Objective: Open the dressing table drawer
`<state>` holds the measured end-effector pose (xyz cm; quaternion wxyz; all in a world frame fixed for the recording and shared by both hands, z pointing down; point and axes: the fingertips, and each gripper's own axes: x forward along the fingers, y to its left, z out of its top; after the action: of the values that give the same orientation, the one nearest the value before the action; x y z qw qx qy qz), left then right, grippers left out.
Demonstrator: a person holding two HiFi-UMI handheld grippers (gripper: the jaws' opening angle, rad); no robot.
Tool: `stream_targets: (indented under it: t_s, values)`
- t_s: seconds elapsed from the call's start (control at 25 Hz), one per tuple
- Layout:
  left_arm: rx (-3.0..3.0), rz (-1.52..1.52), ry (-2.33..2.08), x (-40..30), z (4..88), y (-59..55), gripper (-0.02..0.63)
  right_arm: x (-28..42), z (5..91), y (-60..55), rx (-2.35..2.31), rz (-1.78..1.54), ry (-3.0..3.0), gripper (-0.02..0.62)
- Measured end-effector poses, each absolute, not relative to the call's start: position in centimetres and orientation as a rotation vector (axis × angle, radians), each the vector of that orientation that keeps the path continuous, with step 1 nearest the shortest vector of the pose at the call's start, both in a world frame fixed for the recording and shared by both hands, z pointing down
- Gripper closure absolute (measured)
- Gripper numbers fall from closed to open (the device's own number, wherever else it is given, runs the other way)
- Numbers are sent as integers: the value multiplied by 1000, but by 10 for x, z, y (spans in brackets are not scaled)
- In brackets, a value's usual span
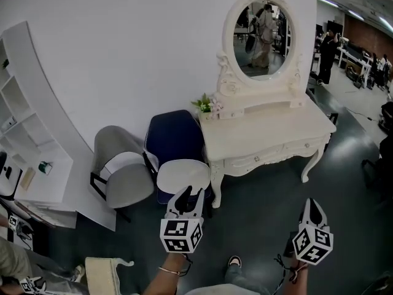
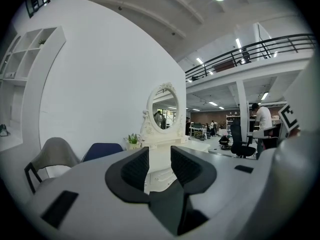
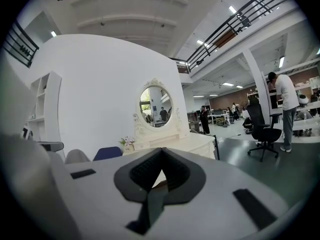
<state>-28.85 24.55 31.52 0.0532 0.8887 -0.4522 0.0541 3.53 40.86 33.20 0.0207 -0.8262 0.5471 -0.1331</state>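
A white carved desk (image 1: 264,134) with oval mirror (image 1: 264,39), its shallow white front drawer (image 1: 255,159) shut. Well short of the desk, the left tool (image 1: 189,195) hangs parted and empty, the right tool (image 1: 314,203) pinched together; closing in square and pulling straight looks wisest.

Head view looks steeply down; both gripper views face the dressing table (image 1: 270,134) from afar.
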Motion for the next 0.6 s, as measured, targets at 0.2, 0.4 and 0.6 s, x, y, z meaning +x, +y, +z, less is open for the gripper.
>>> stream_targets:
  t_s: [0.2,0.4,0.6]
  values:
    - [2674,146,-1398,-253,315,204,459,76,324,365,-2558,-394,1728,588]
    - [2676,146,-1406,-215,316,163,459,118,324,324,-2557,-388,1717,588]
    - [2660,153,-1429,-190,319,128,459,141,331,289,-2547,-409,1759,588]
